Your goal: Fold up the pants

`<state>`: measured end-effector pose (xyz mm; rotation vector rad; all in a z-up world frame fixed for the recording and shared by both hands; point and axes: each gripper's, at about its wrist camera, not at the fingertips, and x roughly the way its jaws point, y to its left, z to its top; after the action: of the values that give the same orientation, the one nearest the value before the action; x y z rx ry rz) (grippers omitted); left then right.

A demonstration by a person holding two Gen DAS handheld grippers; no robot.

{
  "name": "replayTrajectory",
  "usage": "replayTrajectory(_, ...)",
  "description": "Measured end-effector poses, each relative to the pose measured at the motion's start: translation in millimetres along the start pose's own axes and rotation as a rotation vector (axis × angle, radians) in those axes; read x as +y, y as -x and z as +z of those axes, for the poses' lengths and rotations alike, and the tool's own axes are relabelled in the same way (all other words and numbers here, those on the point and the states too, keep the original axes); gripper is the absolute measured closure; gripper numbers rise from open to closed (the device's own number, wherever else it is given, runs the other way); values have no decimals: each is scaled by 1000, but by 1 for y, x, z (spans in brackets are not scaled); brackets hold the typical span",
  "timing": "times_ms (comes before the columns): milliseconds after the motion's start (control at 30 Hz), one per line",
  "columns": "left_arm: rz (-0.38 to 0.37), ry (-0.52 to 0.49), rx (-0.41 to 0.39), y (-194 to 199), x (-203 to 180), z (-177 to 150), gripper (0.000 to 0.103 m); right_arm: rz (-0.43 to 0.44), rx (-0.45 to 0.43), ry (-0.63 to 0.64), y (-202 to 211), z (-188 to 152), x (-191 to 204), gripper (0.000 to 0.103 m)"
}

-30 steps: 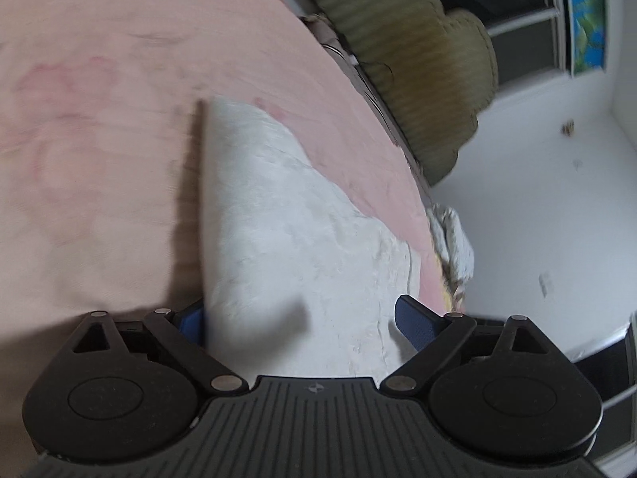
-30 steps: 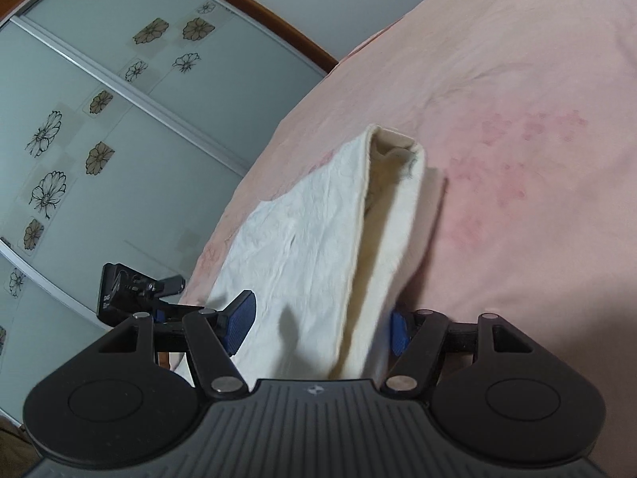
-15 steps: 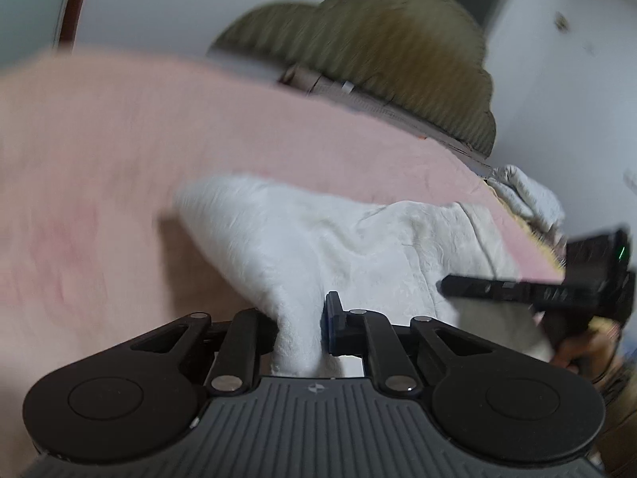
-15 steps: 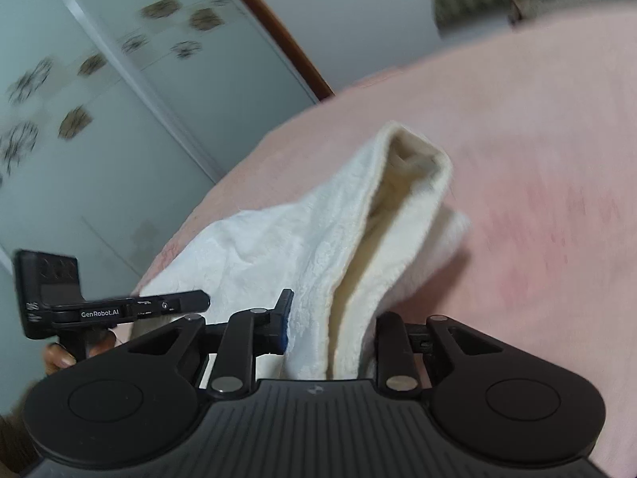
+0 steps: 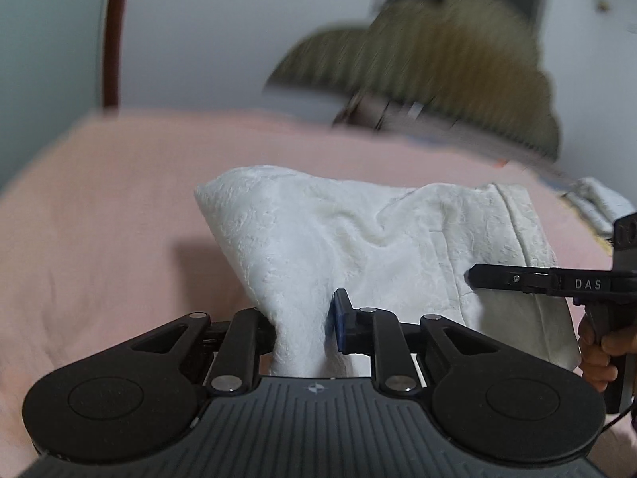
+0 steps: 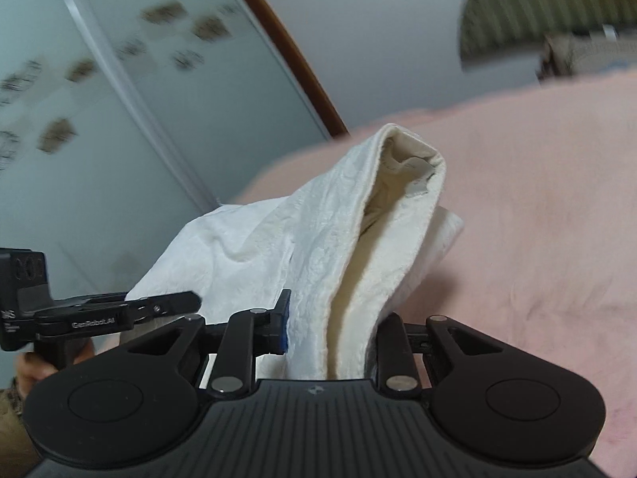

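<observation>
left gripper [image 5: 304, 320]: jaws squeezed in close on a bunched corner of the white pants [image 5: 358, 247], fabric pinched tight between the blue pads, no gap left that I can see

right gripper [image 6: 332, 328]: same deal, jaws clamped onto a thicker wad of the pants [image 6: 318, 247]; looks like a couple of layers, creamy inner side showing in the fold. From the left wrist view you can see its black fingers [image 5: 513, 281] poking in against the pants' right edge, with the person's hand [image 5: 601, 354] on the handle

pants: white, textured, already folded over. Near end is lifted off the bed [image 5: 99, 219] by both grippers, far end droops back toward the pink sheet. In the right wrist view the far end stands up like a little tent with the open hem on top

bed: pink sheet, pants sit around the middle

further back: olive ribbed headboard [image 5: 438, 59], blurry. Sliding wardrobe doors [image 6: 99, 99] with flower prints past the bed's left edge
</observation>
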<state>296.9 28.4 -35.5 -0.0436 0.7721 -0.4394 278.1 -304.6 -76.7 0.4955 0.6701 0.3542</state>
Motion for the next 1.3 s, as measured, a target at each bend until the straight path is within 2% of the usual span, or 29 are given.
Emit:
replayTrajectory(67, 26, 43, 59, -19, 10, -5, 70, -42, 35, -51, -12, -6, -15, 64)
replayTrajectory(100, 27, 63, 58, -21, 17, -7, 68, -21, 29, -85, -10, -9, -23, 60)
replayTrajectory(167, 25, 88, 45, -16, 21, -5, 55, 11, 23, -133, 1, -14, -33, 62)
replayTrajectory(200, 27, 88, 38, -11, 22, -3, 55, -9, 19, -125, 8, -16, -33, 59)
replayTrajectory(300, 120, 38, -21, 12, 17, -2, 53, -164, -40, 9, 39, -22, -13, 52)
replayTrajectory(333, 147, 18, -45, 20, 14, -4, 47, -223, -77, 56, 51, -26, -1, 52)
replayTrajectory(367, 178, 2, -73, 30, 7, -5, 37, -288, -121, 99, 61, -31, 12, 52)
replayTrajectory(400, 203, -12, -105, 42, 1, -10, 33, -325, -165, 150, 71, -36, 26, 50)
replayTrajectory(467, 225, -45, -164, 61, -12, -21, 22, -302, -222, 258, 81, -50, 57, 50)
replayTrajectory(533, 237, -88, -171, 70, -29, -32, 14, -243, -201, 329, 78, -62, 78, 50)
replayTrajectory(600, 244, -142, -130, 64, -43, -43, 13, -239, -130, 366, 63, -72, 87, 50)
replayTrajectory(667, 279, -204, -66, 46, -54, -51, 13, -332, -69, 354, 42, -78, 82, 50)
replayTrajectory(733, 355, -218, -18, 30, -56, -57, 12, -389, -90, 299, 45, -86, 76, 50)
replayTrajectory(767, 366, -203, -24, 32, -55, -58, 14, -388, -118, 268, 53, -88, 79, 48)
replayTrajectory(833, 355, -186, -44, 40, -58, -60, 13, -344, -165, 245, 72, -94, 83, 44)
replayTrajectory(900, 338, -181, -49, 46, -62, -63, 13, -307, -167, 252, 76, -100, 87, 30)
replayTrajectory(933, 342, -176, -48, 45, -64, -65, 12, -305, -155, 260, 73, -102, 88, 26)
replayTrajectory(967, 352, -170, -48, 45, -67, -69, 12, -318, -130, 268, 68, -104, 85, 21)
replayTrajectory(1033, 375, -143, -48, 45, -71, -72, 12, -372, -75, 242, 59, -110, 77, 19)
replayTrajectory(1133, 365, -101, -57, 52, -75, -75, 12, -360, -94, 131, 72, -116, 73, 16)
replayTrajectory(1200, 375, -81, -68, 60, -76, -80, 10, -368, -110, 111, 81, -121, 78, 14)
replayTrajectory(1233, 382, -70, -74, 64, -77, -82, 10, -383, -107, 106, 84, -125, 83, 9)
replayTrajectory(1300, 388, -40, -90, 73, -79, -88, 8, -396, -92, 103, 87, -133, 92, 4)
